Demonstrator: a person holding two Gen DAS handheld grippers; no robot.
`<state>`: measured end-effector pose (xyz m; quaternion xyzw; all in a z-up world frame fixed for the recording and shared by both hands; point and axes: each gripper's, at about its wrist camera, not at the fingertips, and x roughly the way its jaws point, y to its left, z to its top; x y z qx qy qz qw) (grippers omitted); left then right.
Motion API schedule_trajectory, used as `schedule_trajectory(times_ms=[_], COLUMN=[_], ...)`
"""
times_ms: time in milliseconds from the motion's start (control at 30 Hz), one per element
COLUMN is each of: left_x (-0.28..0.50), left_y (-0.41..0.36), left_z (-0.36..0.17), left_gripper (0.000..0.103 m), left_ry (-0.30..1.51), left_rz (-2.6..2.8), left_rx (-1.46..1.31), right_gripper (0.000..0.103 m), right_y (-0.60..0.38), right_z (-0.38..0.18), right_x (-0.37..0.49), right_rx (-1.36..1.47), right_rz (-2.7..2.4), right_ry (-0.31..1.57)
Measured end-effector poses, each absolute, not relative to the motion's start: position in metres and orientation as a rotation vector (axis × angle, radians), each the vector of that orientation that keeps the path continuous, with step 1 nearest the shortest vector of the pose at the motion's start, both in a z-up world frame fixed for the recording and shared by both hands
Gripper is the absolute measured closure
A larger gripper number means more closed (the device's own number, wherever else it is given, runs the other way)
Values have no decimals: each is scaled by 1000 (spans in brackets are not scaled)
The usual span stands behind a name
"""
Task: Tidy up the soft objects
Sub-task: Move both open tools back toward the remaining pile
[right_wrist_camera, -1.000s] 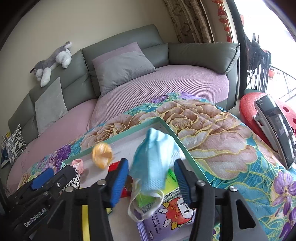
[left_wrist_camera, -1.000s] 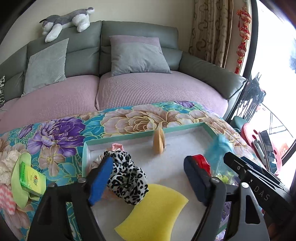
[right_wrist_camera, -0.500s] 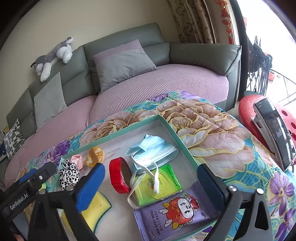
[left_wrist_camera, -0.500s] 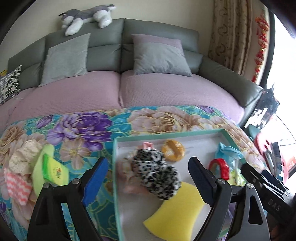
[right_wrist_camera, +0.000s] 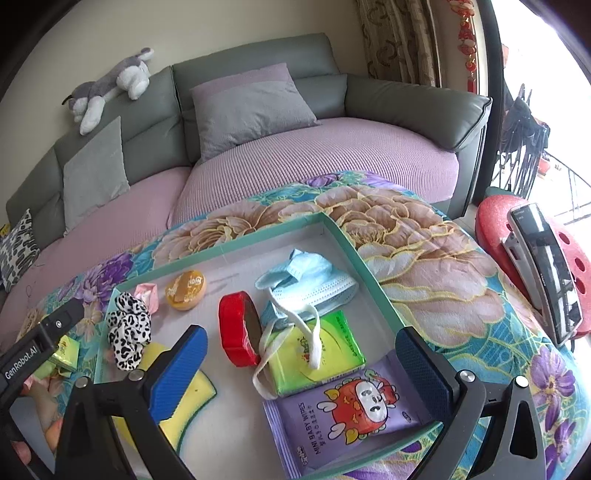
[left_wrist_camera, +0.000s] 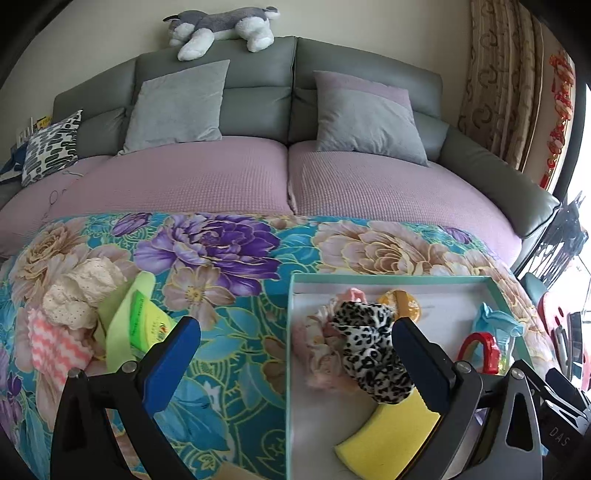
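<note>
A teal-rimmed tray (right_wrist_camera: 229,247) on the flowered cloth holds a leopard scrunchie (left_wrist_camera: 369,343), a pink scrunchie (left_wrist_camera: 321,354), a yellow sponge (left_wrist_camera: 384,435), a blue face mask (right_wrist_camera: 310,284), a green tissue pack (right_wrist_camera: 321,350) and purple baby wipes (right_wrist_camera: 351,413). My right gripper (right_wrist_camera: 300,334) stands open above the tissue pack, clear of the mask. My left gripper (left_wrist_camera: 294,326) hovers over the tray's left rim (left_wrist_camera: 290,332), its jaws opening with nothing between them. Left of the tray lie a cream lace cloth (left_wrist_camera: 81,295), a pink zigzag cloth (left_wrist_camera: 55,343) and another green pack (left_wrist_camera: 147,325).
A red tape roll (right_wrist_camera: 234,332) and an orange round tin (right_wrist_camera: 184,288) also sit in the tray. Behind the table stands a grey and mauve sofa (left_wrist_camera: 288,177) with cushions and a plush husky (left_wrist_camera: 221,26). A red stool (right_wrist_camera: 524,243) with a phone stands at the right.
My right gripper opened and the blue mask dropped from it into the tray. My left gripper swung left from over the scrunchies to the tray's left rim and spread wider.
</note>
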<state>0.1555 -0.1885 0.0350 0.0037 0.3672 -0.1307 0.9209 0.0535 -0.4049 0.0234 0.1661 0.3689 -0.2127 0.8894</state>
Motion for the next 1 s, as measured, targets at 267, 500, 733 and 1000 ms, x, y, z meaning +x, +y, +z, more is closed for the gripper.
schedule_trajectory(times_ms=[267, 500, 733, 1000], left_x=[148, 137, 125, 116], left_y=[-178, -158, -137, -99], left_z=[38, 47, 57, 68], left_gripper=[0, 0, 0, 0], left_ry=[743, 729, 720, 691], left_rz=[-243, -235, -237, -182], left_rx=[52, 46, 25, -2], right_gripper=[0, 0, 0, 0], right_y=[-402, -389, -378, -351], right_z=[23, 34, 43, 46], right_x=[49, 43, 35, 44], right_rx=[355, 326, 331, 322], right_rz=[-444, -421, -397, -334], right_ry=[855, 898, 902, 895])
